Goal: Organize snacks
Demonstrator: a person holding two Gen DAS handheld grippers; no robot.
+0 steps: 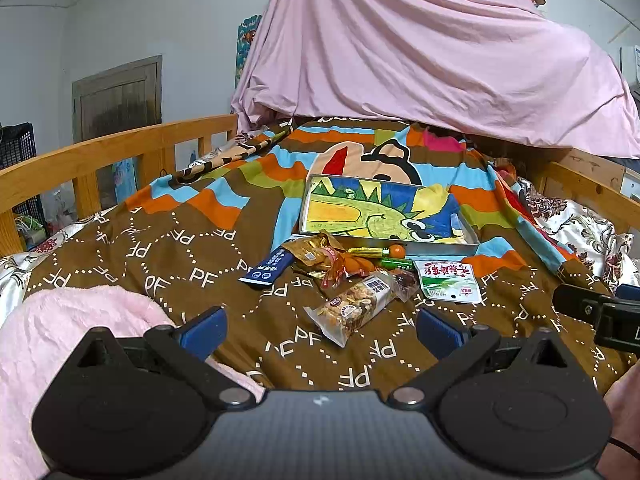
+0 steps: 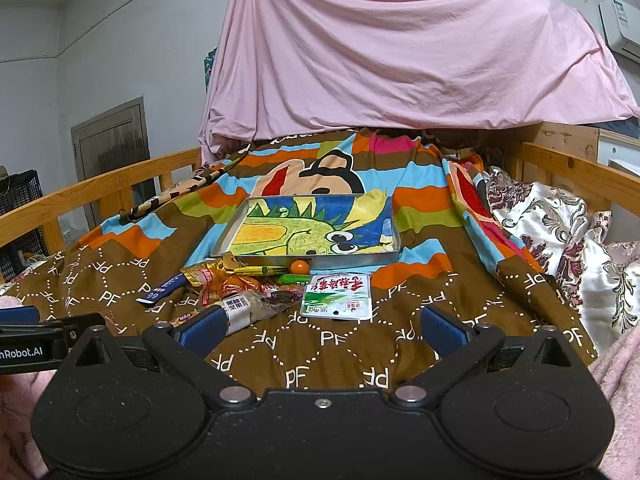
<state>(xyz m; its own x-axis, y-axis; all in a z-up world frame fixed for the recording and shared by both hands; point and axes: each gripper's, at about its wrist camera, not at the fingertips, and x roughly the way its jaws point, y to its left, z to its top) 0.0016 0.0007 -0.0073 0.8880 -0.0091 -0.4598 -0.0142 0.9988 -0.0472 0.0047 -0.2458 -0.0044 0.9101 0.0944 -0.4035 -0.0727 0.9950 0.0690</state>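
Note:
A metal tray (image 1: 466,247) (image 2: 320,259) lined with a dinosaur drawing lies on the bed. In front of it sits a pile of snacks: a clear nut bar packet (image 1: 352,306) (image 2: 244,310), a white-green pouch (image 1: 448,281) (image 2: 337,295), a dark blue stick packet (image 1: 266,267) (image 2: 162,289), orange-brown wrappers (image 1: 320,258) (image 2: 216,278) and an orange lollipop (image 1: 397,251) (image 2: 300,267). My left gripper (image 1: 318,332) is open just short of the nut bar. My right gripper (image 2: 320,330) is open below the pouch. Neither holds anything.
A brown patterned quilt (image 1: 160,248) (image 2: 420,320) covers the bed, with wooden rails (image 1: 100,152) (image 2: 580,176) on both sides. A pink sheet (image 1: 420,52) (image 2: 400,48) hangs behind. A pink fleece sleeve (image 1: 80,320) is at lower left. The other gripper (image 1: 600,312) (image 2: 36,340) shows at each view's edge.

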